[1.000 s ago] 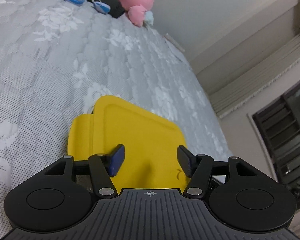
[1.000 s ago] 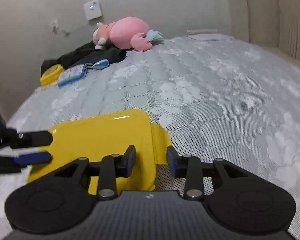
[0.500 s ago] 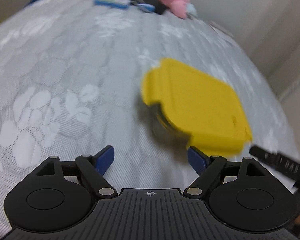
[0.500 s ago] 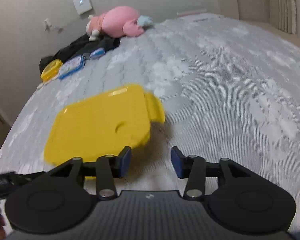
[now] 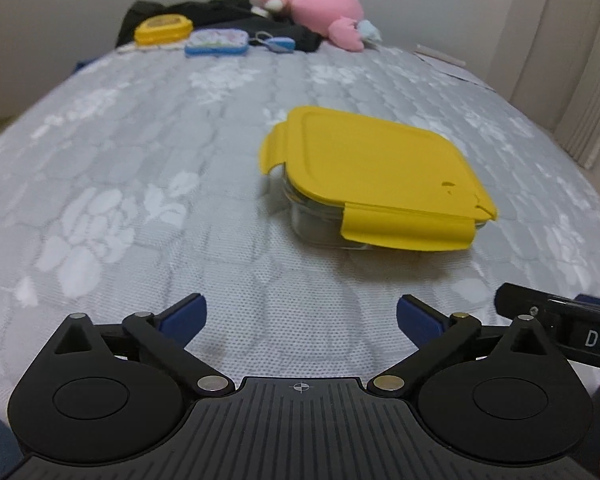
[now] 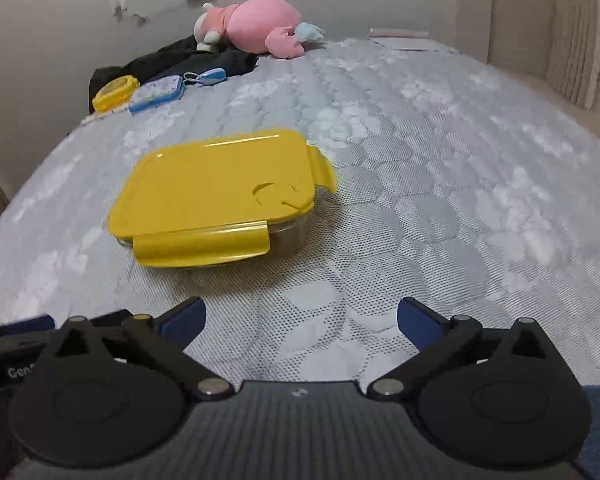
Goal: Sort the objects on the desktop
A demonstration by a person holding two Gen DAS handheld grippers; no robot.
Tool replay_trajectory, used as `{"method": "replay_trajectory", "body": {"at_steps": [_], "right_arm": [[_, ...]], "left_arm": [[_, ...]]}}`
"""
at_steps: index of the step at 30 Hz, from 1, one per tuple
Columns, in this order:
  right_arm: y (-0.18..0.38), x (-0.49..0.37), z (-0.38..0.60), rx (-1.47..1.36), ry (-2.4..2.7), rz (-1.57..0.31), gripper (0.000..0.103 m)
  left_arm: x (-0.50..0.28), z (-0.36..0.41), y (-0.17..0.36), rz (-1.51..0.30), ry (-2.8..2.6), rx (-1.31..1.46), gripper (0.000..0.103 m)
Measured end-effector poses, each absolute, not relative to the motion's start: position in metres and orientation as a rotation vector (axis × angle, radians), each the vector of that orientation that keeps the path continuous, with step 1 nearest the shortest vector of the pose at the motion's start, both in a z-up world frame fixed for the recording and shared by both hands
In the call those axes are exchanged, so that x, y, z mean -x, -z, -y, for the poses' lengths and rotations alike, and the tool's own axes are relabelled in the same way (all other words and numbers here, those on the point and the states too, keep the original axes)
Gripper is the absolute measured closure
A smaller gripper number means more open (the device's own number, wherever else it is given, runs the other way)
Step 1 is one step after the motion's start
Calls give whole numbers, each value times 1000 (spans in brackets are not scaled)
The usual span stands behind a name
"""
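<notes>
A clear glass container with a yellow snap lid (image 5: 374,174) sits on the grey quilted mattress (image 5: 140,184); it also shows in the right wrist view (image 6: 220,196). Its lid is on, with side flaps hanging loose. My left gripper (image 5: 300,318) is open and empty, near the front edge, short of the container. My right gripper (image 6: 300,318) is open and empty, also pulled back from it. Part of the right gripper (image 5: 560,320) shows at the right edge of the left wrist view.
At the far end lie a small yellow box (image 5: 162,29), a blue-rimmed tin (image 5: 216,42), a blue key fob (image 5: 278,44), black clothing (image 5: 228,16) and a pink plush toy (image 5: 320,4). Papers (image 5: 440,58) lie at the far right. A wall and curtain bound the bed.
Both grippers have drawn back from the container and opened wide. The container, held close between them a second ago, now rests alone on the mattress.
</notes>
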State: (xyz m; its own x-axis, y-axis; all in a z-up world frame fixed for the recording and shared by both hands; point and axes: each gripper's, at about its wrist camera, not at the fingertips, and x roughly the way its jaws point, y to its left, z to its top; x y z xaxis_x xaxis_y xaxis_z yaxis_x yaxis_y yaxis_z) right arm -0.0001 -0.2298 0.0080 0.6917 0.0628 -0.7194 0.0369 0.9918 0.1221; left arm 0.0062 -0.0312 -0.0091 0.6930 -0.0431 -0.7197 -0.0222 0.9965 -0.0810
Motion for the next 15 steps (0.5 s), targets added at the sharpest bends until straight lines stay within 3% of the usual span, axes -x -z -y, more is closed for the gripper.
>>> {"method": "replay_trajectory", "body": {"at_steps": [15], "right_arm": [[-7,4,228,-101,-44,-790,0]], "left_arm": [[-5,33,9,-777,-7,71,0]]}}
